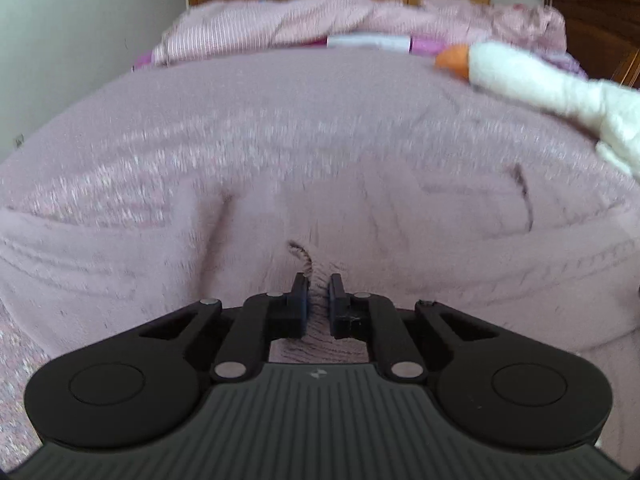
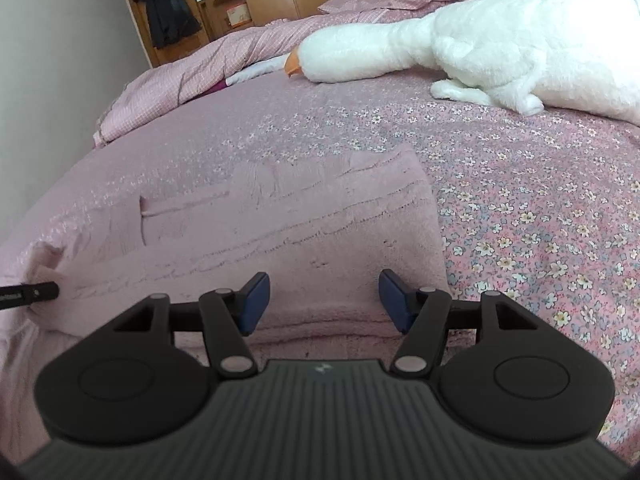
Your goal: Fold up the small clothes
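A small pink knitted garment point(image 2: 280, 232) lies spread on the bed point(image 2: 520, 200), near its close edge, over a pink floral bedspread. In the right wrist view it looks mostly flat, with ribbed lines running across it and one part — possibly a sleeve — laid over the body near the left side.

The left hand-held gripper point(image 1: 318, 294) has its fingers drawn close together on a raised pinch of the pink knit; a ridge of fabric stands up between them, so it is holding the garment at an edge or corner. The left wrist view is blurred, which suggests that this side is in motion. In the right wrist view a dark tip shows at the far left against the garment's bunched, lifted end, very likely this same gripper.

The right hand-held gripper point(image 2: 322, 300) hangs just above the near hem with its blue pads point(image 2: 254, 300) spread wide, gripping nothing.

A white plush goose point(image 2: 480, 48) lies well apart at the far right, and a rumpled pink duvet point(image 2: 192, 64) sits at the head of the bed.

As a judgement, the folding is at an early to middle stage: the garment is laid out and one end is being taken up, but no neat, compact stack exists yet. The main folds and a final squaring remain.
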